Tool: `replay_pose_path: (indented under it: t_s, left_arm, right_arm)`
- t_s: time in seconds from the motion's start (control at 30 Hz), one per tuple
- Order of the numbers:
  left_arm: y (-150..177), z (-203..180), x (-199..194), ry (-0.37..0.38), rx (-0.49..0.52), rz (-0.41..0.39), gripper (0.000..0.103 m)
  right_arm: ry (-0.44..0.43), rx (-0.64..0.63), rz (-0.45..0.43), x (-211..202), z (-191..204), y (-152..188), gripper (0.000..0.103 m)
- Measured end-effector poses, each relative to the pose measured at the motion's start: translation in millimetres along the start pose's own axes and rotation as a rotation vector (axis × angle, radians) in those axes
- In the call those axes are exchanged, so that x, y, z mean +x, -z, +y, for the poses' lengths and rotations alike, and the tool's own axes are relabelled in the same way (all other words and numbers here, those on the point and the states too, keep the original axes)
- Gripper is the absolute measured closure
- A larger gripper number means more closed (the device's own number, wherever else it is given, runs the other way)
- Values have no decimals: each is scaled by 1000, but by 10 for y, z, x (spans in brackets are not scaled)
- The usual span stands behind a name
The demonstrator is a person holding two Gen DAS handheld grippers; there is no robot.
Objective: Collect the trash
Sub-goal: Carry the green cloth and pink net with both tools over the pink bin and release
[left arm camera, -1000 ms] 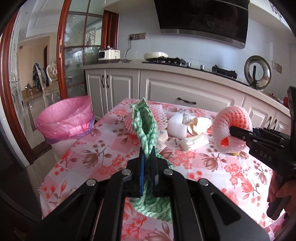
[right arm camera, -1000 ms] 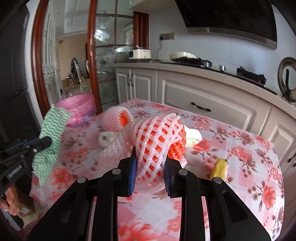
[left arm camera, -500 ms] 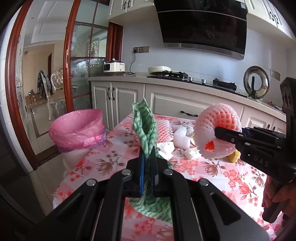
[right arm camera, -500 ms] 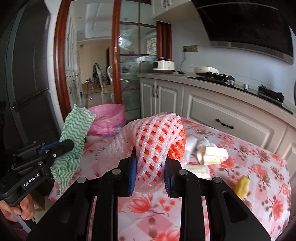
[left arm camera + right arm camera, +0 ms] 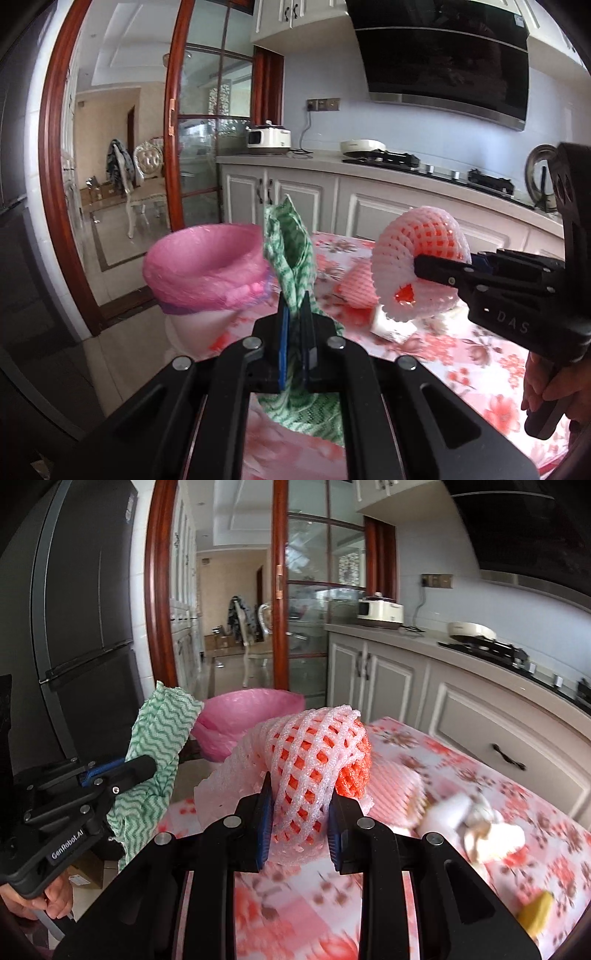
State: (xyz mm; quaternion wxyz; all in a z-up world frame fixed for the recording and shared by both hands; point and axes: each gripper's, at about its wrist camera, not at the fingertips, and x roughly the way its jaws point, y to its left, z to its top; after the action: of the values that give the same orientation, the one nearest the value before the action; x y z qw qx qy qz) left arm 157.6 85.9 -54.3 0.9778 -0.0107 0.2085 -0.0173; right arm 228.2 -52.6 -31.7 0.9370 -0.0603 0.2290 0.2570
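Left wrist view: floral table [image 5: 476, 354], leftover scraps blurry
Bin: pink-lined trash bin [image 5: 207, 266] just beside table edge
Left tongs [image 5: 295, 325]: clamped on green wavy cloth [image 5: 291, 243]
Right tongs [image 5: 301, 805]: pinching pink foam fruit net [image 5: 314, 753], up off table

A floral pink tablecloth [image 5: 491, 775] covers the table, bearing white scraps [image 5: 476, 827], a yellow piece [image 5: 535, 915] and pink foam netting [image 5: 356, 291].

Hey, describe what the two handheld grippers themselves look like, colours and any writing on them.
Both are matte black plastic with silver screw heads and blue pads inside the fingers. The left gripper reads "GenRobot.AI" in white on its handle; the right gripper shows raised "DAS" lettering on its body. Each has a pistol-style grip. No cables or sleeves are visible.
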Motion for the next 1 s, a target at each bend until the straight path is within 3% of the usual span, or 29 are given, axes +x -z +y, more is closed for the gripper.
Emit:
replay_pose_path:
  t_s: [0.5, 0.77, 1.0]
  left_arm:
    - [-562, 848, 984, -131, -45, 6, 97]
    - [-827, 1384, 1672, -187, -68, 25, 97]
    - [-904, 1789, 2147, -199, -114, 27, 93]
  right_arm:
    - [-144, -38, 19, 1164, 113, -697, 77]
    - [-204, -57, 45, 2018, 140, -1126, 77]
    - [-241, -71, 75, 2665, 251, -1274, 75]
